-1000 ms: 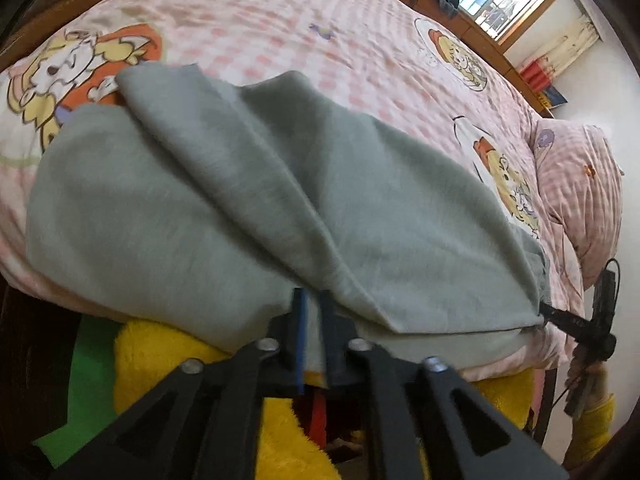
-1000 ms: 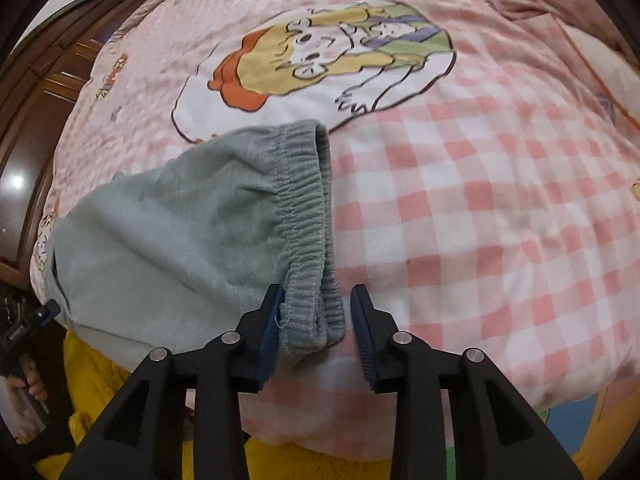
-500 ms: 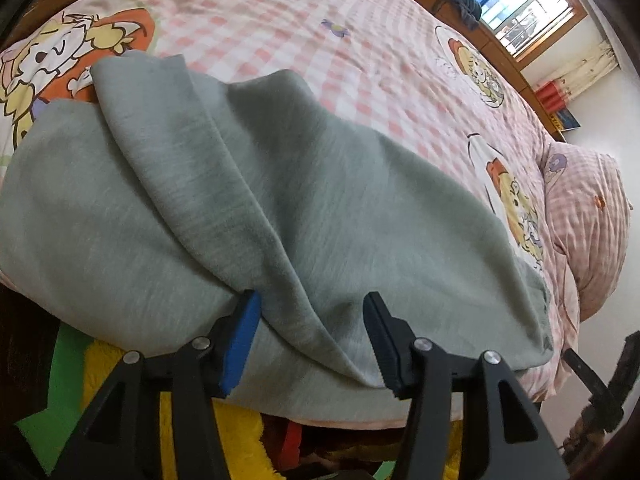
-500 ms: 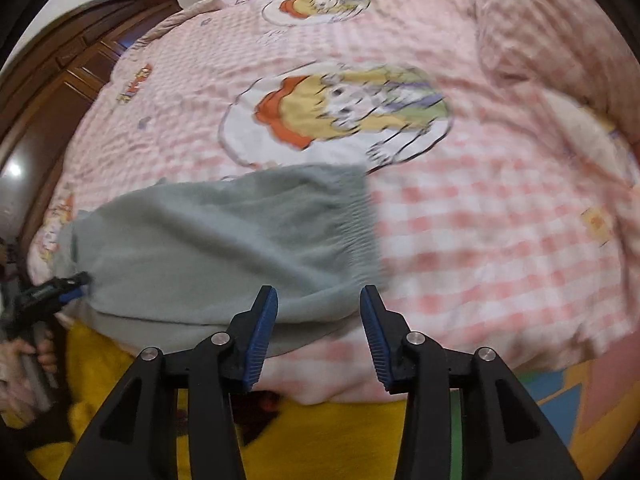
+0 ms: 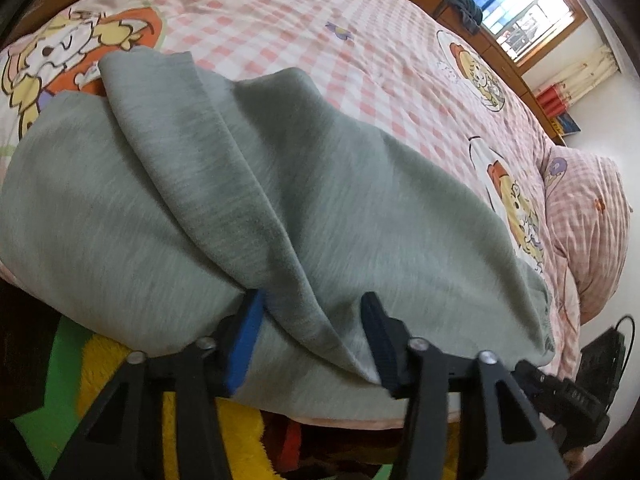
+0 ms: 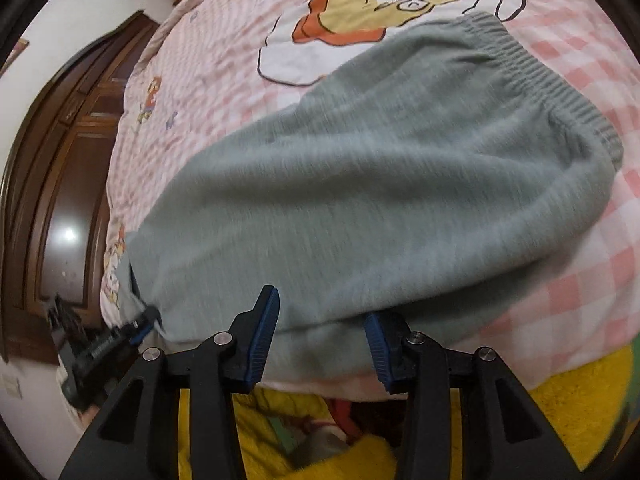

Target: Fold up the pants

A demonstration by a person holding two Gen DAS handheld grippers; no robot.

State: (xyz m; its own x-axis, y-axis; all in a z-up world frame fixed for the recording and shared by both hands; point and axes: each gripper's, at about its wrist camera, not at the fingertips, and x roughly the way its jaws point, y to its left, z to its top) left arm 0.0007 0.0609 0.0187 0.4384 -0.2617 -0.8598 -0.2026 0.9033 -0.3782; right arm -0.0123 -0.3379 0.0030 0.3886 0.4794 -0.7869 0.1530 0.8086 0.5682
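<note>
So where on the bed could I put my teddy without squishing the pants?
The bare checked sheet past the grey pants, toward the window, is free, and so is the patch right of the waistband. The near bed edge is crowded: the pants cover it, with the left gripper and right gripper there.

Pants [image 6: 360, 200] motion-blurred; near hem hidden behind right tool [image 6: 320, 334]; bed [image 5: 320, 20] cropped by frame.

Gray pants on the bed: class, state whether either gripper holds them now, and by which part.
Nothing is held. The left gripper and right gripper both stand open at the near edge of the gray pants, not clamped on them.
</note>
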